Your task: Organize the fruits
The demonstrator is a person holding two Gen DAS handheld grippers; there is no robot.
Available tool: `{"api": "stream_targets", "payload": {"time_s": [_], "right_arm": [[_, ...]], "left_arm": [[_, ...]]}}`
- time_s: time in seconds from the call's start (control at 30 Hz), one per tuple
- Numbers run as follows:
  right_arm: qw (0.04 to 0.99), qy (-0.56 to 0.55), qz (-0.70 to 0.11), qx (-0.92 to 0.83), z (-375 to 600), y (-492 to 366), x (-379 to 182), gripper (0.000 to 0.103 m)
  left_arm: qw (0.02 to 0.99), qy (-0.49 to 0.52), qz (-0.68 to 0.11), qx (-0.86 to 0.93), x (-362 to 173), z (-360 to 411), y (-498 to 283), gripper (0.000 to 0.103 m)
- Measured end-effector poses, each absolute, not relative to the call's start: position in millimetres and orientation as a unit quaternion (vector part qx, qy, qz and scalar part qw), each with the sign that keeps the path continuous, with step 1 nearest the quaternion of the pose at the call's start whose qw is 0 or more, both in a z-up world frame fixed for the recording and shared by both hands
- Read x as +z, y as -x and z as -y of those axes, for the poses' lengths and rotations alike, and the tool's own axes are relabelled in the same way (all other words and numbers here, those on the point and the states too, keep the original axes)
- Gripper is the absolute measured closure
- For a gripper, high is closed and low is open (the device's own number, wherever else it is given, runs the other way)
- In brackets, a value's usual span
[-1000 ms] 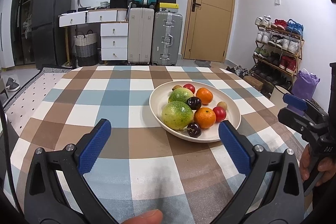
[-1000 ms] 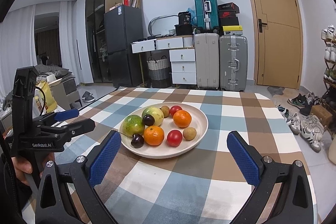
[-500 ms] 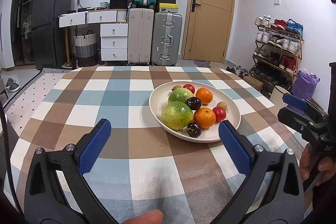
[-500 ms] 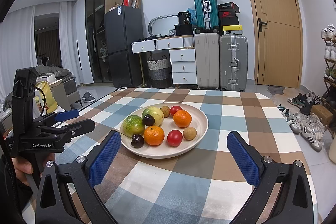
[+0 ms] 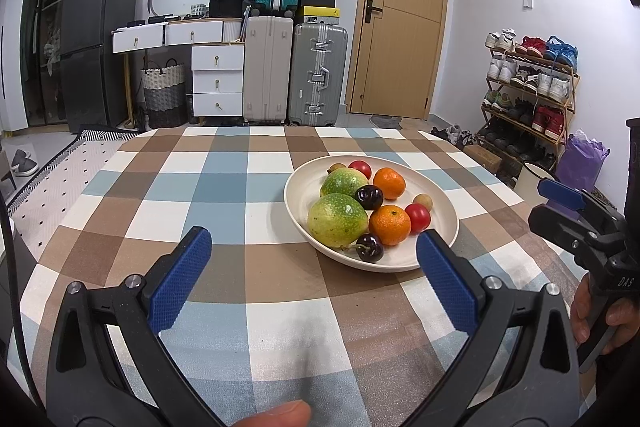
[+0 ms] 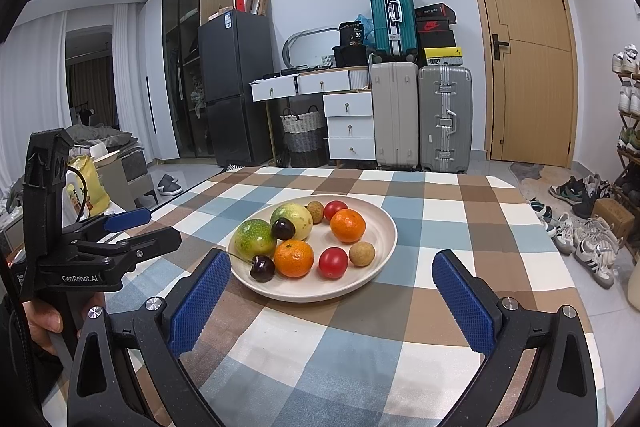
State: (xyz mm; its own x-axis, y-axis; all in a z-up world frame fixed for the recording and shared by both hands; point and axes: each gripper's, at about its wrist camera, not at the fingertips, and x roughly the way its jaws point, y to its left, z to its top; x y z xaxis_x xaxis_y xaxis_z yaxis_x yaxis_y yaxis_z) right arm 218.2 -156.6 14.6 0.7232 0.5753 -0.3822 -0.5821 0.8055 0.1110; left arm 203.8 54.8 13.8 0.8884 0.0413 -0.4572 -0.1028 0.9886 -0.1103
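A cream plate [image 5: 308, 187] [image 6: 384, 227] on the checked tablecloth holds two green passion fruits [image 5: 337, 220] [image 6: 255, 238], two oranges [image 5: 390, 225] [image 6: 347, 225], two red tomatoes [image 5: 417, 217] [image 6: 333, 262], two dark cherries [image 5: 369, 247] [image 6: 262, 268] and two small brown longans [image 6: 361, 253]. My left gripper [image 5: 314, 273] hovers open just short of the plate's near-left rim. My right gripper [image 6: 332, 301] is open in front of the plate's near edge. Each gripper also shows in the other's view, hand-held, the right gripper [image 5: 560, 199] at right and the left gripper [image 6: 124, 227] at left.
The checked tablecloth [image 5: 224, 187] covers a round table. Behind stand suitcases [image 5: 296, 71], white drawers [image 5: 218, 79], a black fridge [image 5: 96, 35], a wooden door [image 5: 400, 15]. A shoe rack [image 5: 532, 87] stands to the right, with shoes on the floor [image 6: 580, 227].
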Motion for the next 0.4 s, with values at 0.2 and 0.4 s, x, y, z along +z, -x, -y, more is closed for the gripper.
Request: {"api": "stream_targets", "payload": {"time_s": [0.2, 0.4], "right_arm": [[0.928, 0.009, -0.203, 0.312, 156.6, -218.2, 14.5, 0.0], [0.928, 0.009, -0.203, 0.312, 156.8, -218.4, 14.7, 0.0]], "left_arm": [[0.969, 0.066, -0.233, 0.037, 14.1, -55.1, -203.8, 0.001], [0.969, 0.066, -0.233, 0.037, 13.0, -54.0, -204.5, 0.001]]}}
